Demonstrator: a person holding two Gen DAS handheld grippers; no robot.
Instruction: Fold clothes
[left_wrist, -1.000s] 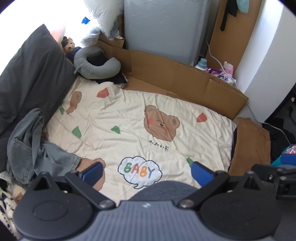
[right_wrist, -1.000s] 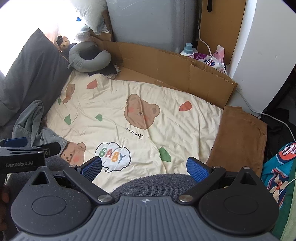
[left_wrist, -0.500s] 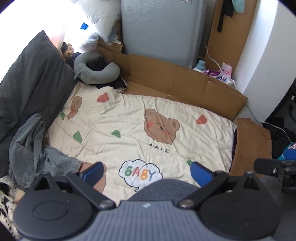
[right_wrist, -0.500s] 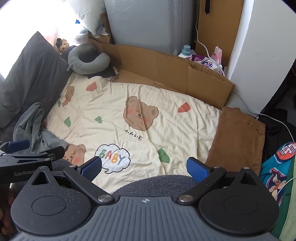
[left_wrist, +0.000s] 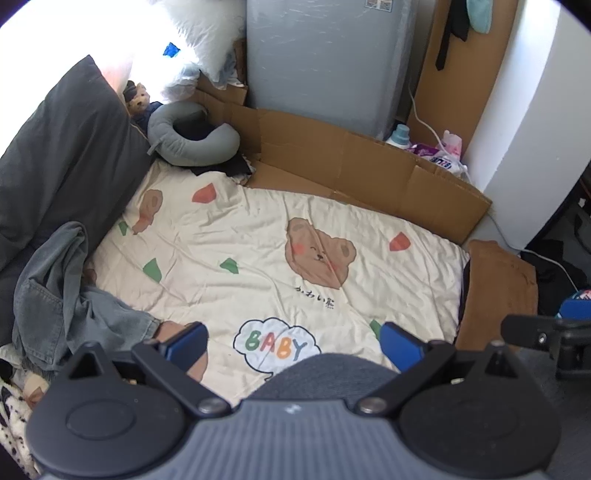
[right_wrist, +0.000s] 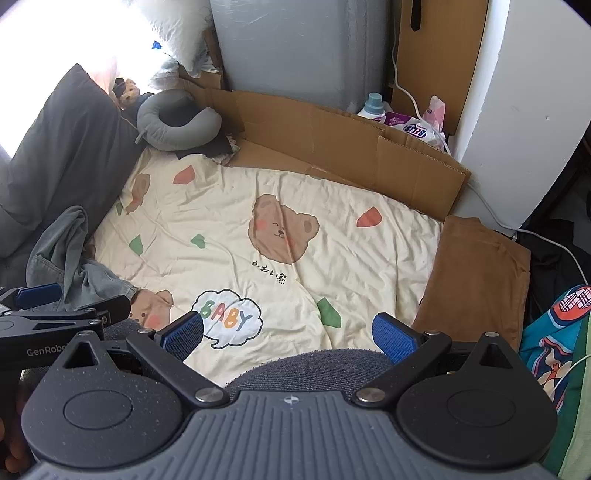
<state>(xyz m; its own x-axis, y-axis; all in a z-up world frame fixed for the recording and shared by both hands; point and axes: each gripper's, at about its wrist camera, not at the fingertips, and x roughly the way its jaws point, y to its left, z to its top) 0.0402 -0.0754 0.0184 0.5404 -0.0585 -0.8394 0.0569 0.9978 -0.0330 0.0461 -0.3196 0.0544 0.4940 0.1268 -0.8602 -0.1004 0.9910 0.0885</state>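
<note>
A crumpled grey-green denim garment (left_wrist: 59, 291) is heaped at the left edge of both frames, on the left margin of a cream bear-print quilt (left_wrist: 258, 251) spread over the bed. A second piece, a folded brown cloth (right_wrist: 476, 277), is laid at the quilt's right edge. On the quilt, "BABY" is printed in coloured letters inside one white cloud (right_wrist: 229, 317), and a short line of small black characters is seen beneath the large central bear face (right_wrist: 282, 229); three bear faces can be counted in the right wrist view. "GenRobo" is read on the body of the left tongs (right_wrist: 70, 306) at the lower left of that view. A purple packet (right_wrist: 413, 127) at the upper right bears blue lettering too small to be read. Both the left tongs and the right tongs (right_wrist: 288, 332) are spread wide, with nothing held between the blue pads. One grey U-shaped neck pillow (left_wrist: 192, 136), one dark grey pillow (left_wrist: 62, 158) and brown cardboard sheets (left_wrist: 354, 166) are ranged along the far side, before a white wall (right_wrist: 517, 110).
</note>
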